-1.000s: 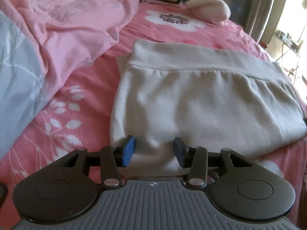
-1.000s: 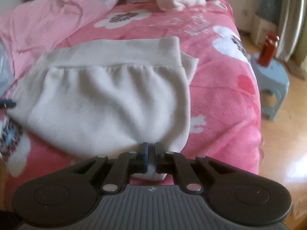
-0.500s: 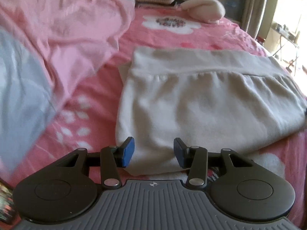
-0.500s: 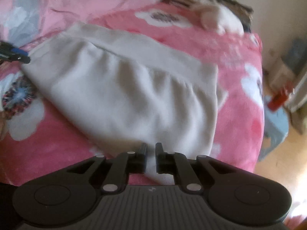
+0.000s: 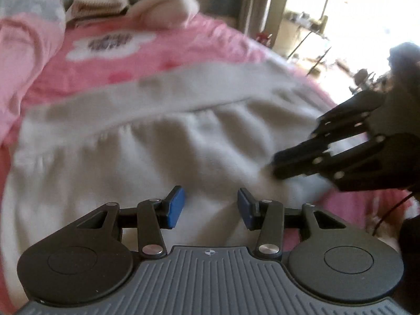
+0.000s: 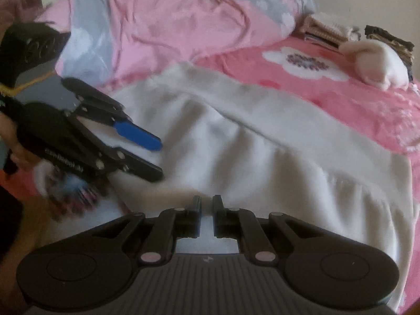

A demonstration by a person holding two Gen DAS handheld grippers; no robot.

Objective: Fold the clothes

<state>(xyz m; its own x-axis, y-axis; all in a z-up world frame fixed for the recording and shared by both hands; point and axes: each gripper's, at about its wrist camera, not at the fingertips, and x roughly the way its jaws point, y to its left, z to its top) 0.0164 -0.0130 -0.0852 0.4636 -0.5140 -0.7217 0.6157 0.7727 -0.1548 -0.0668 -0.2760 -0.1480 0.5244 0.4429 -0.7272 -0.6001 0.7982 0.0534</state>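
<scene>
Both grippers have swung inward: right gripper (image 6: 206,206) pinches the garment (image 6: 262,157) (cream), left gripper (image 5: 209,204) spread apart

Motion blurs the garment (image 5: 162,141); its near edge hides behind both grippers, and the bedspread's (image 6: 341,89) foot is cut off.

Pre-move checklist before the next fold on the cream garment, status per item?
1. Right gripper pinching the cream garment near edge: ok, jaws nearly shut with cloth between them.
2. Left gripper gripping cloth: not ok, jaws stand apart over the garment.
3. Both grippers at the same near edge: ok, each shows in the other's view.
4. Garment flat: not ok, ripples below the waistband.
5. Fold path clear: ok, pink duvet and plush toy lie beyond.
6. Image sharpness: not ok, motion blur.
</scene>
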